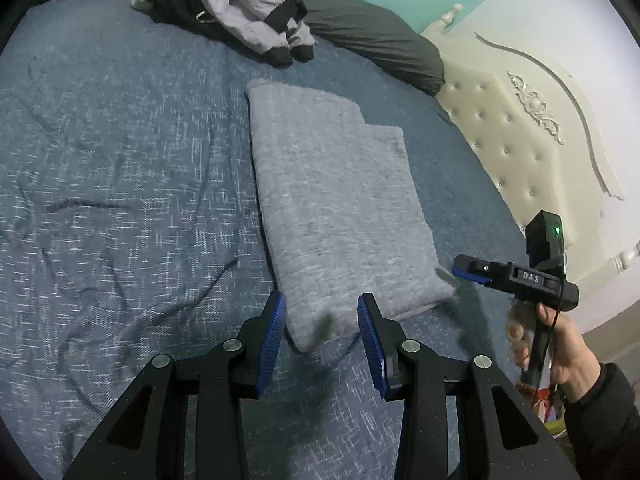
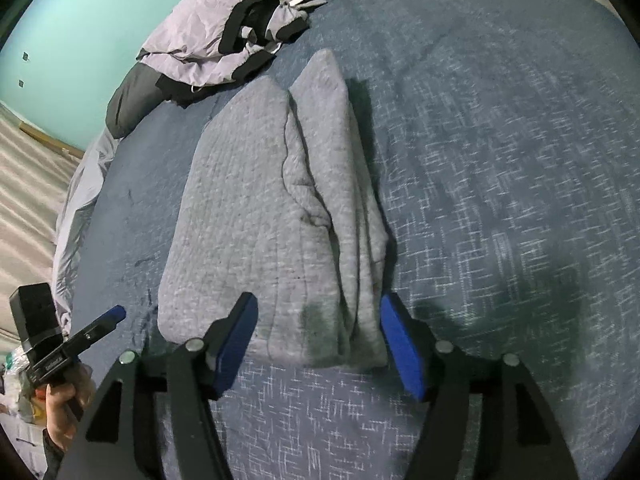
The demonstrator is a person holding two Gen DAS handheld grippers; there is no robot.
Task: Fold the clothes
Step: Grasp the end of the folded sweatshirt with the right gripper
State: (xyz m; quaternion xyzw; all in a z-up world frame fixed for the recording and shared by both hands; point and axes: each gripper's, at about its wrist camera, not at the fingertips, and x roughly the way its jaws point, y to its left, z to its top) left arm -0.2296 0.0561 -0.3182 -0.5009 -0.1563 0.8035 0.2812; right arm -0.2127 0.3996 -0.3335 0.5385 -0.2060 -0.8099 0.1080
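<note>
— Two grippers, how do we hold them?
— Our left gripper (image 1: 322, 334) and right gripper (image 2: 318, 340) both gape wide, holding nothing, just short of the folded grey garment (image 1: 336, 208) lying flat on the bed (image 1: 120, 160).

We are seeing black angular arms on the left gripper (image 1: 322, 318) and right gripper (image 2: 318, 332), each showing blue ribbed pads (image 1: 274, 334) and round silver screws. White "DAS" lettering, a green light and a black cable are showing beside a bare hand (image 1: 554, 354) wearing a black sleeve (image 1: 604, 416).
</note>
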